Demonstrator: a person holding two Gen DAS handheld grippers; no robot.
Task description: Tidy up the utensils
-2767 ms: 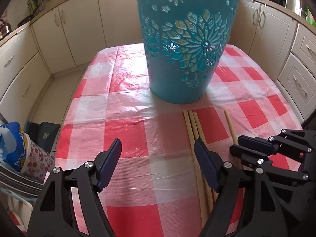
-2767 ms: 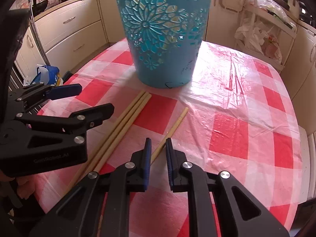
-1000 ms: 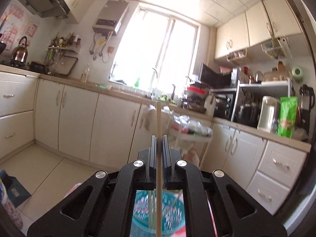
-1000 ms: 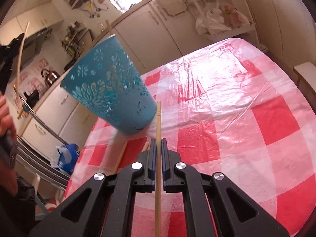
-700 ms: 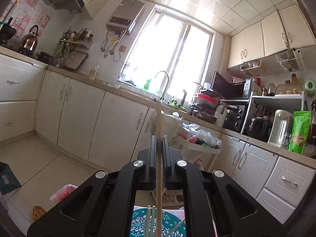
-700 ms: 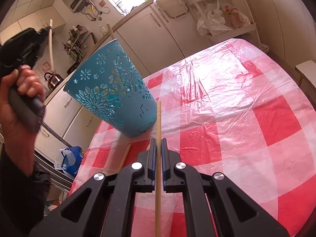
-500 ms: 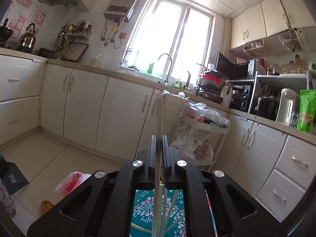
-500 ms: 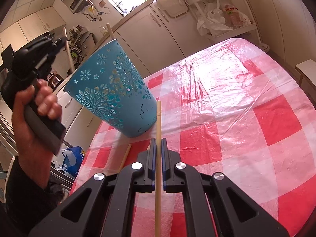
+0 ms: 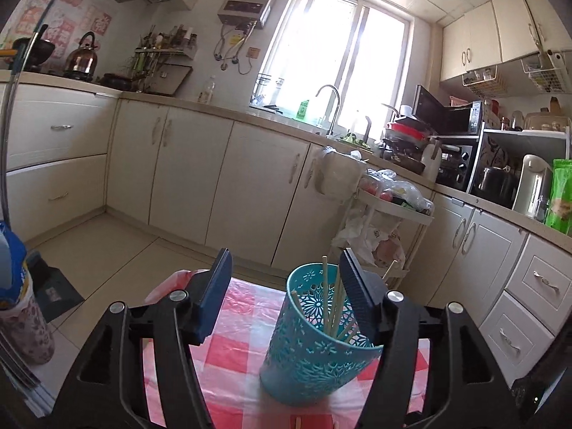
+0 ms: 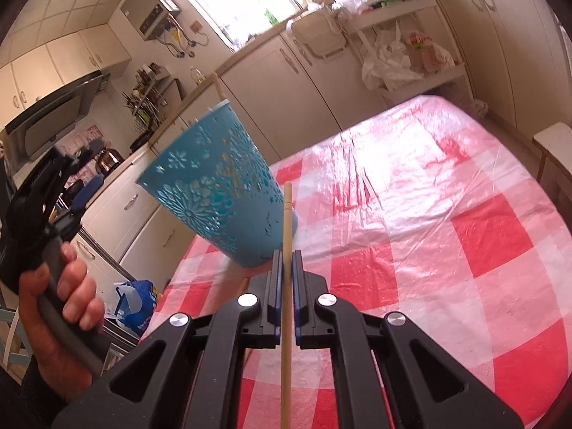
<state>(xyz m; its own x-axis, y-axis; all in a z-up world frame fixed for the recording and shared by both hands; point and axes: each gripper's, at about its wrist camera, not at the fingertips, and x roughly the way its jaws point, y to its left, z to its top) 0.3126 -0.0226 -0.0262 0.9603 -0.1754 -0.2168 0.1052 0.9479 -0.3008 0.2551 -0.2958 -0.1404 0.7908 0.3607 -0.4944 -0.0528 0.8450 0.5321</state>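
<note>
The left gripper point(image 9: 284, 286) is matte black plastic, with two angular arms pierced by triangular cut-outs and dotted with round silver screw heads. Its fingers point(image 9: 214, 295) carry dark blue, finely ribbed rectangular pads. The right gripper point(image 10: 285, 287) has the same build: black arms, triangular openings, four silver screws in a row, and narrow blue pads edging the black fingers. In the right wrist view a hand point(image 10: 59, 321) wraps a grey, rounded handle beneath the black body of the left tool, and a dark sleeve covers the wrist
</note>
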